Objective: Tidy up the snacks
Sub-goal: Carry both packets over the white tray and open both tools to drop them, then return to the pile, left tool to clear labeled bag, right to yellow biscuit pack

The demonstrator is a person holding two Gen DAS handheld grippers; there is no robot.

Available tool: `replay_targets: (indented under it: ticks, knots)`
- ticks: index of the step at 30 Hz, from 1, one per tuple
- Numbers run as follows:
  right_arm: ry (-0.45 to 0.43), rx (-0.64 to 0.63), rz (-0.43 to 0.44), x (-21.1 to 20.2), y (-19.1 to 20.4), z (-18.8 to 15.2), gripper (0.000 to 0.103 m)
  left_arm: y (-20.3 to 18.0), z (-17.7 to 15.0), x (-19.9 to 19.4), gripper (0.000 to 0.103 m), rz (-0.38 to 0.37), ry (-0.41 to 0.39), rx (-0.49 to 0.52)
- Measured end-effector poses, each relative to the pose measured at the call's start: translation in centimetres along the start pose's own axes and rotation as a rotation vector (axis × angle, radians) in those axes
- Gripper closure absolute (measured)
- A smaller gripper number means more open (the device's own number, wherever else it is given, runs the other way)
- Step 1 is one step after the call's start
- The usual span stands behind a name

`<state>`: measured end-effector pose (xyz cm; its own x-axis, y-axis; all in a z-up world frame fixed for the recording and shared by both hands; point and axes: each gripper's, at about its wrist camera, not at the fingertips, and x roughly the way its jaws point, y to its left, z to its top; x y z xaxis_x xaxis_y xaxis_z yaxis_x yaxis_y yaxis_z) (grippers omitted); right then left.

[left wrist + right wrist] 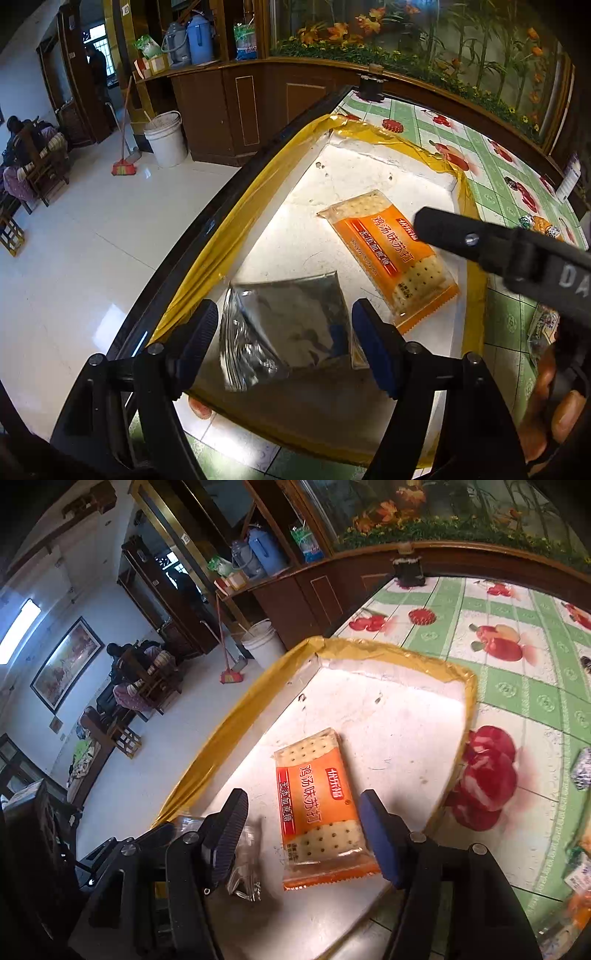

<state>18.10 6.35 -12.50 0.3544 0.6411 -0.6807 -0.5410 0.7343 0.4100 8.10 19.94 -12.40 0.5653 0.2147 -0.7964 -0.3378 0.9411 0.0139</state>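
Both hand-held grippers gape wide, holding nothing: left (284,332) over the foil pack (291,325), right (304,830) over crackers (317,805), likely just dropped in the tray (369,648)

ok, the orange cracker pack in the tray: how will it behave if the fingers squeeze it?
The orange cracker pack probably stays fairly stiff: flat square crackers show through the wrapper. They likely crack under a hard pinch. Its glossy film looks slippery, so it may slide on the white tray floor. It looks thin and likely light.
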Motion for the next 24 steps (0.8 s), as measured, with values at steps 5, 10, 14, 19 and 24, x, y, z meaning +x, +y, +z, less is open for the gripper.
replay_targets:
  ticks: [5,10,14,19,24]
  knots:
    - [-0.077,0.036,-0.031,-5.2,-1.8,-1.3,0.032,-1.0,-0.4,-1.6,0.028,-0.061,-0.018,0.006]
    - [-0.166,0.087,-0.131,-11.9,-5.5,-4.4,0.022,-3.8,-0.8,-3.9,0.026,-0.139,-0.046,0.052]
    - [-0.217,0.144,-0.243,-16.9,-9.0,-7.6,0.020,-7.1,-1.5,-5.4,0.022,-0.214,-0.054,0.111]
    - [-0.245,0.243,-0.342,-21.8,-13.6,-11.5,0.020,-12.0,-2.6,-6.7,0.022,-0.274,-0.057,0.213]
    - [-0.249,0.300,-0.362,-24.2,-16.4,-13.9,0.020,-16.5,-3.7,-7.1,0.022,-0.319,-0.045,0.325]
